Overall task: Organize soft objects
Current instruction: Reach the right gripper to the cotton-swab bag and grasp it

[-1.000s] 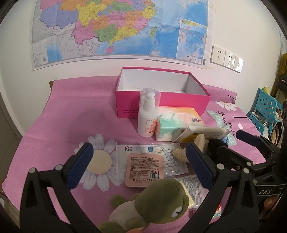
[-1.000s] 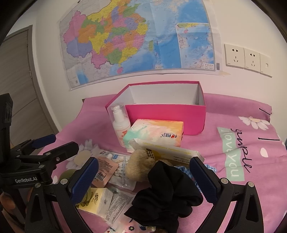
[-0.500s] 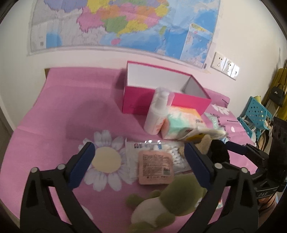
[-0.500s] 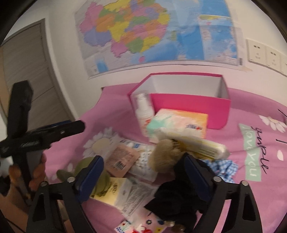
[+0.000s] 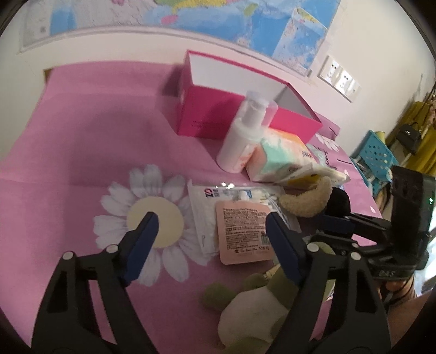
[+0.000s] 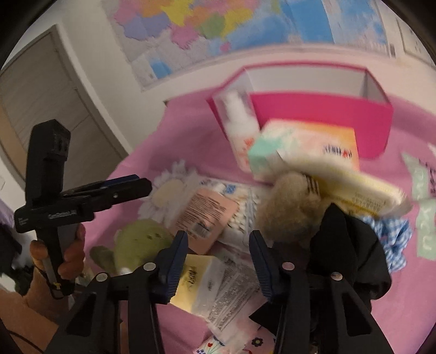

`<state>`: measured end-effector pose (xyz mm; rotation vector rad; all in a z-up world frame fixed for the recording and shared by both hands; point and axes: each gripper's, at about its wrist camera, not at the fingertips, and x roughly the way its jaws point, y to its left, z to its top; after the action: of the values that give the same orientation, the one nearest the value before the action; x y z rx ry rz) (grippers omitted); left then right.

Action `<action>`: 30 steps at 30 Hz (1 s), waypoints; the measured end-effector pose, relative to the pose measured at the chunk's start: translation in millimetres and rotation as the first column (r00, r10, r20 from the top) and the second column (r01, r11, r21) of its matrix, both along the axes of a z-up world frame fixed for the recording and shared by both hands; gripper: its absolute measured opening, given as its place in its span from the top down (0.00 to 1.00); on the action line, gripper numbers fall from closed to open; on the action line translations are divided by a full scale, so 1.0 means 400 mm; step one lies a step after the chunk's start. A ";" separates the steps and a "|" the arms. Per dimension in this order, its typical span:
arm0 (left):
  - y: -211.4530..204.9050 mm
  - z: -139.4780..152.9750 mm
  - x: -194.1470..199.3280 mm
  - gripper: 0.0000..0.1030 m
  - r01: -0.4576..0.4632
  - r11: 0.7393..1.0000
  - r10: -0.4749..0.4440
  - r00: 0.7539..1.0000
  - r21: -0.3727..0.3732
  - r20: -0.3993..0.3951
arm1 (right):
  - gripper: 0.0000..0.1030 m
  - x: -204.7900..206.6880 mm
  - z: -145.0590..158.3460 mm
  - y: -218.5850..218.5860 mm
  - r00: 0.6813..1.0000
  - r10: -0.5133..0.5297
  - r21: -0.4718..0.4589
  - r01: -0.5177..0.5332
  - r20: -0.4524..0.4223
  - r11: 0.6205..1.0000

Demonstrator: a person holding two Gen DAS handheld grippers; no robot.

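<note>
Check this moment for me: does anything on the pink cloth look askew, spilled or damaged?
Nothing spilled or torn. The pink box is empty while everything sits heaped in front of it. A flat yellow pack lies propped across the tissue pack and the beige plush. The pump bottle looks tilted, but that may be the lens.

left hand-held gripper (image 5: 209, 235) agape, right hand-held gripper (image 6: 219, 261) narrower

A home bedroom is suggested, pink daisy-printed bedsheet (image 5: 90, 152), wall map (image 6: 245, 24) (brightly coloured), wall sockets (image 5: 340, 79), panelled door (image 6: 49, 109), toiletries scattered beside a pink box (image 5: 218, 119)
</note>
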<state>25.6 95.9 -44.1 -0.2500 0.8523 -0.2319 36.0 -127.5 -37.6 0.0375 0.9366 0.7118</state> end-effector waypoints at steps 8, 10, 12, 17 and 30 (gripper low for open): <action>0.004 -0.073 0.059 0.31 0.077 0.995 -0.084 0.990 -0.064 -0.116 | 0.53 0.057 -0.048 0.009 0.988 -0.106 -0.110 0.093 -0.116 0.990; -0.001 -0.080 0.062 0.31 0.100 0.993 -0.108 0.987 -0.070 -0.121 | 0.51 0.071 -0.065 0.017 0.981 -0.122 -0.138 0.101 -0.152 0.985; -0.001 -0.084 0.065 0.33 0.110 0.991 -0.120 0.985 -0.079 -0.124 | 0.46 0.082 -0.074 0.022 0.977 -0.142 -0.153 0.117 -0.161 0.981; 0.022 -0.106 0.087 0.33 0.155 0.968 -0.186 0.970 -0.197 -0.154 | 0.38 0.095 -0.083 0.026 0.977 -0.139 -0.134 0.118 -0.163 0.984; 0.032 -0.104 0.080 0.33 0.172 0.954 -0.213 0.965 -0.246 -0.152 | 0.58 0.092 -0.046 0.024 0.993 -0.056 0.014 0.058 -0.101 0.998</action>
<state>57.8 108.8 -85.8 -0.4100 1.0290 -0.4998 72.7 -117.9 -55.9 0.1151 1.0221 0.6694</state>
